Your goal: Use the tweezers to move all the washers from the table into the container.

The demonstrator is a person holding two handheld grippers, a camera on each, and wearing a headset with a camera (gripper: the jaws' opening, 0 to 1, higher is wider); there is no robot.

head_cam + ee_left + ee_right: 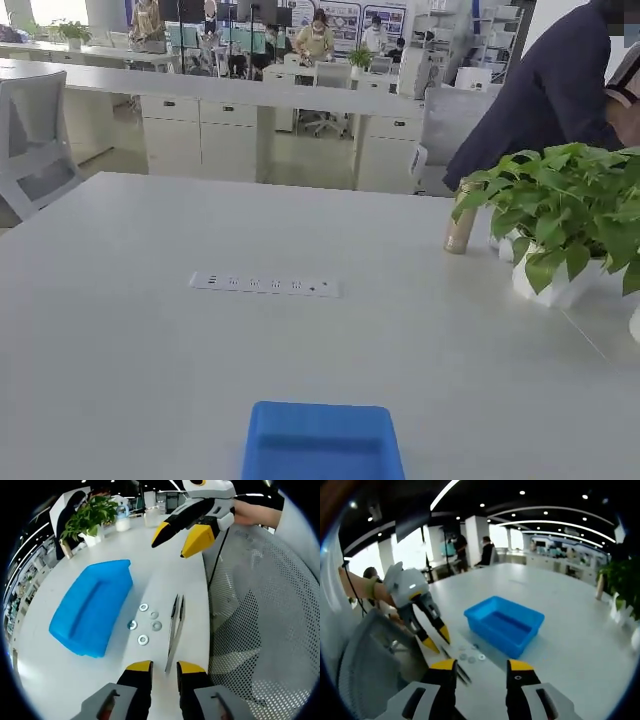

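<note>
Several small metal washers lie on the white table just right of the blue container, also seen as washers in front of the blue container. Slim metal tweezers lie flat beside them, near the table edge. My left gripper is open, its jaws either side of the tweezers' near end without closing on it. My right gripper hovers open above the table beyond the washers. From the right gripper, the left gripper points down at the tweezers. The blue container is at the bottom of the head view.
A white power strip lies mid-table. A potted plant and a slim bottle stand at the right, with a person in dark clothes behind. A mesh chair sits at the table edge.
</note>
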